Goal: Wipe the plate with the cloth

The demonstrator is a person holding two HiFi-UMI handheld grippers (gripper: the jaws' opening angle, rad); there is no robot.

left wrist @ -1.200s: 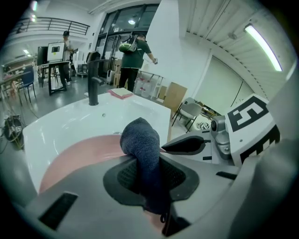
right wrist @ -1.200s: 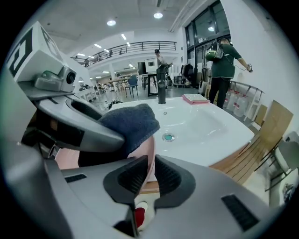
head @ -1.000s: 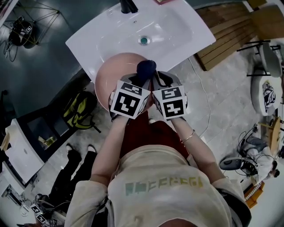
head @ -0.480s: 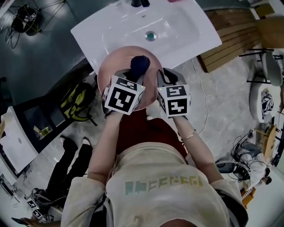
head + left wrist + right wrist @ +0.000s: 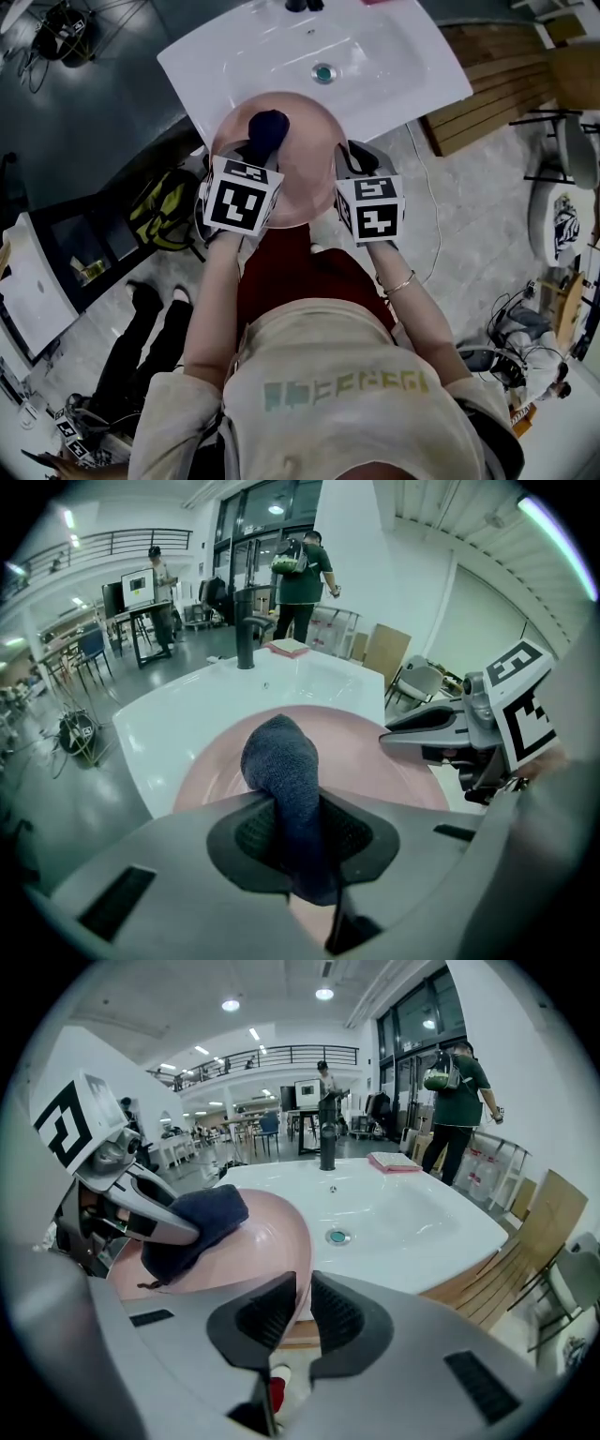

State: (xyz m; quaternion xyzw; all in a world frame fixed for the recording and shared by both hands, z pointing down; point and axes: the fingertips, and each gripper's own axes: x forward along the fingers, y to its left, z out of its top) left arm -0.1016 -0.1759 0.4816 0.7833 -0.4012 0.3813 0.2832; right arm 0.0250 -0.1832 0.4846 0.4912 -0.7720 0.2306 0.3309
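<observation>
A: What is the left gripper [image 5: 302, 836] gripping?
B: Its jaws are clamping a dark blue cloth [image 5: 281, 761], which is resting on the pink plate [image 5: 305, 183] at about 11 o'clock.
A: And the right gripper [image 5: 298, 1312]?
B: It is pinching the plate's rim at 3 o'clock, with its jaws nearly together. The white sink [image 5: 375, 66] is sitting at 12 o'clock from the plate.
A: Any writing?
B: The shirt [image 5: 342, 394] is showing print too blurred to read.

Pink plate [image 5: 305, 164], navy cloth [image 5: 268, 126], white sink [image 5: 384, 56], 2 black-and-white marker cubes [image 5: 236, 195] [image 5: 373, 208].
</observation>
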